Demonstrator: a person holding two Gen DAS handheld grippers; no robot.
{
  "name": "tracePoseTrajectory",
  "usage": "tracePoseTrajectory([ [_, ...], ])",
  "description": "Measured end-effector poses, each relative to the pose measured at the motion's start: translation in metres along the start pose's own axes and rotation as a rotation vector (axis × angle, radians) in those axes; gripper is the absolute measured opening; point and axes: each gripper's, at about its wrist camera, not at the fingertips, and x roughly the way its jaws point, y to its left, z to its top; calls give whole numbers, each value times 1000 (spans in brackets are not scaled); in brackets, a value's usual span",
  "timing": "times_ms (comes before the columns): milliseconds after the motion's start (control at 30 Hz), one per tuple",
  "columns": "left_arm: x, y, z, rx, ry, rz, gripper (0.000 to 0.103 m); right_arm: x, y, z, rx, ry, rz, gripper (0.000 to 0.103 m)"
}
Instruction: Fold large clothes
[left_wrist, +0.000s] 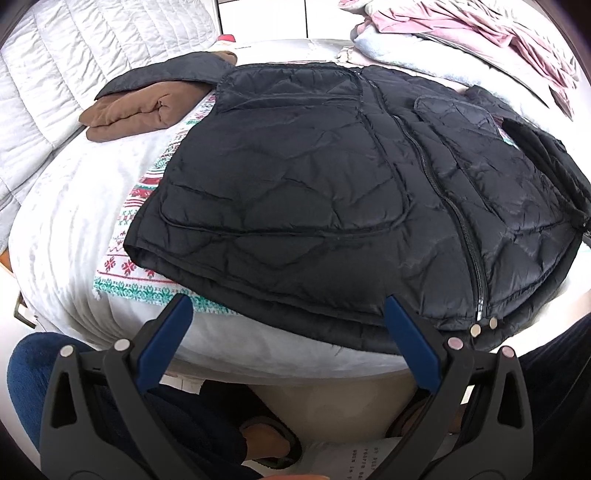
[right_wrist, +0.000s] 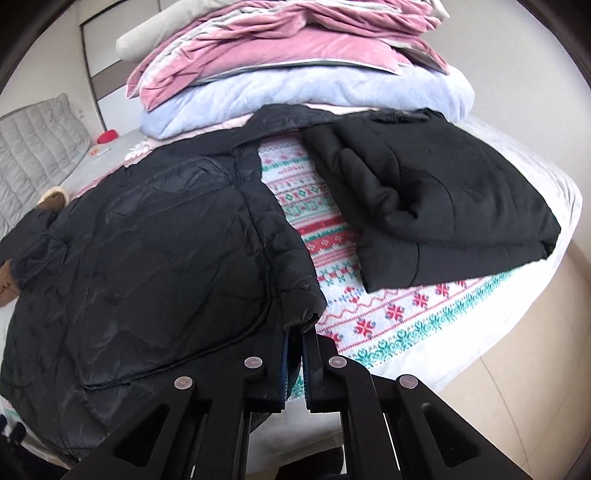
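Note:
A black quilted jacket (left_wrist: 332, 192) lies spread on a patterned blanket (left_wrist: 129, 284) on the bed, zipper closed, one sleeve folded across its front. My left gripper (left_wrist: 288, 306) is open and empty, just short of the jacket's near hem. In the right wrist view the jacket (right_wrist: 147, 251) fills the left half. My right gripper (right_wrist: 294, 332) is shut on the jacket's folded edge at its right side, the fabric pinched between the blue pads.
A folded brown garment (left_wrist: 133, 114) lies at the far left. A folded black garment (right_wrist: 436, 206) lies on the patterned blanket (right_wrist: 388, 314) to the right. Stacked pink and pale blue bedding (right_wrist: 295, 74) sits behind. The bed edge and floor (right_wrist: 517, 362) are near.

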Motion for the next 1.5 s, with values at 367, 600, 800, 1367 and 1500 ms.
tracePoseTrajectory([
  [367, 13, 24, 93, -215, 14, -274, 103, -25, -34, 97, 191, -160, 249, 82],
  [600, 70, 15, 171, -230, 126, -431, 103, 38, -94, 170, 479, -118, 317, 83],
  [800, 108, 32, 213, -425, 125, -448, 101, 104, -131, 197, 643, -70, 317, 83],
  [1367, 175, 69, 275, -437, 75, -392, 100, 220, -184, 256, 772, -87, 239, 14],
  [1500, 166, 81, 280, -420, 25, -329, 100, 182, -168, 273, 677, -237, 139, 5],
])
